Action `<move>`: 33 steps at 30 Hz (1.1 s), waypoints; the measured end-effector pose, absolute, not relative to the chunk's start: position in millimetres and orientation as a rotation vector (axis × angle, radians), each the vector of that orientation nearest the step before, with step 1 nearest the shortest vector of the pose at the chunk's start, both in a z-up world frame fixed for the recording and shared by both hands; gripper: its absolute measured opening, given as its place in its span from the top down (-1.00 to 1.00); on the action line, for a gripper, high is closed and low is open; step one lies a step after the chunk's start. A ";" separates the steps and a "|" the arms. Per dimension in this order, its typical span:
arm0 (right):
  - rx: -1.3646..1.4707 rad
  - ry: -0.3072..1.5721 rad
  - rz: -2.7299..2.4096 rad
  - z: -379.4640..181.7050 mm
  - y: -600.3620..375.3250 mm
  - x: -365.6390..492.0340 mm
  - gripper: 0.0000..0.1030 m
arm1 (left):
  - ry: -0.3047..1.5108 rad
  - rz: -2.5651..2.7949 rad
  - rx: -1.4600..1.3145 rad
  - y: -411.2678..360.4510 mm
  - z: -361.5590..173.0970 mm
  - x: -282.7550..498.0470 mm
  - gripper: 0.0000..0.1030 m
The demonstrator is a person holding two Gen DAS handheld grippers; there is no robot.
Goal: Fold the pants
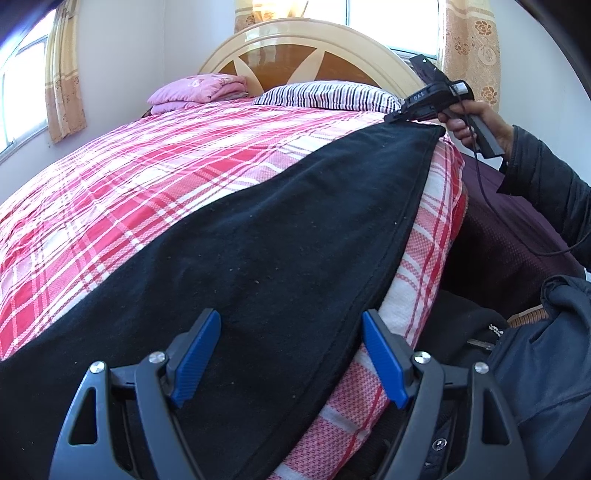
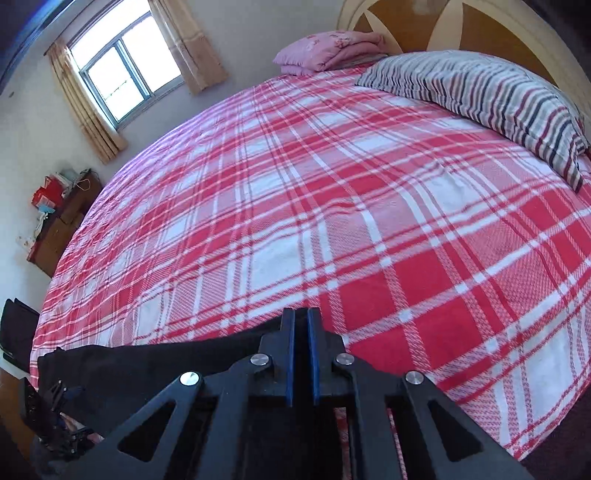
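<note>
**Pants stretched along the bed edge, right claw pinching the far end**

From my left wrist camera I see the black pants (image 1: 258, 236) lying flat along the near edge of the bed (image 1: 129, 192), over its red and white checked sheet. My left claw (image 1: 291, 354) hangs above the near end of the cloth with its blue pads spread wide, one on either side of the fabric, and neither pad presses on it. At the far end, close to the striped pillow (image 1: 328, 96), my right claw (image 1: 397, 116) sits at the corner of the pants, with the hand (image 1: 469, 123) wrapped round its handle and a dark sleeve behind it.

The right wrist camera shows that claw's pads (image 2: 291, 354) drawn together with only a thin slit between them, and the black cloth (image 2: 147, 365) running in under the pads, so I read it as clamped on the pants. A folded pink blanket (image 2: 328, 51) lies by the headboard (image 2: 491, 26)
</note>
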State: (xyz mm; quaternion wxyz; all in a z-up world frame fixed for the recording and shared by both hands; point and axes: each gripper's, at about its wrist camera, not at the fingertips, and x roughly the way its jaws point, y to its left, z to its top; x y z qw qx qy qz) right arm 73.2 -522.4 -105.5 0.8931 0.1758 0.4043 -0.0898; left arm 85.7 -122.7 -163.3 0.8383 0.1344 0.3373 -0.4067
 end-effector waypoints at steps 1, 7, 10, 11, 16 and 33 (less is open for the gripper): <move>0.354 0.821 -0.185 -100.0 -520.9 72.6 0.89 | 0.715 -0.860 0.280 -122.0 -163.5 86.0 -0.57; 0.292 0.774 -0.233 -95.8 -521.9 78.8 0.89 | 0.710 -0.859 0.287 -123.0 -165.0 85.6 -0.57; 0.292 0.801 -0.243 -114.0 -528.2 83.1 0.86 | 0.709 -0.859 0.288 -122.5 -164.2 84.4 -0.57; 0.293 0.789 -0.258 -114.9 -530.9 80.1 0.77 | 0.709 -0.860 0.288 -122.1 -163.9 84.5 -0.57; 0.331 0.692 -0.320 -90.0 -532.7 41.4 -0.01 | 0.701 -0.851 0.283 -119.2 -160.4 83.8 -0.57; 0.271 0.806 -0.087 -82.3 -446.4 16.8 -0.01 | 0.700 -0.728 0.329 -65.4 -148.7 81.1 -0.57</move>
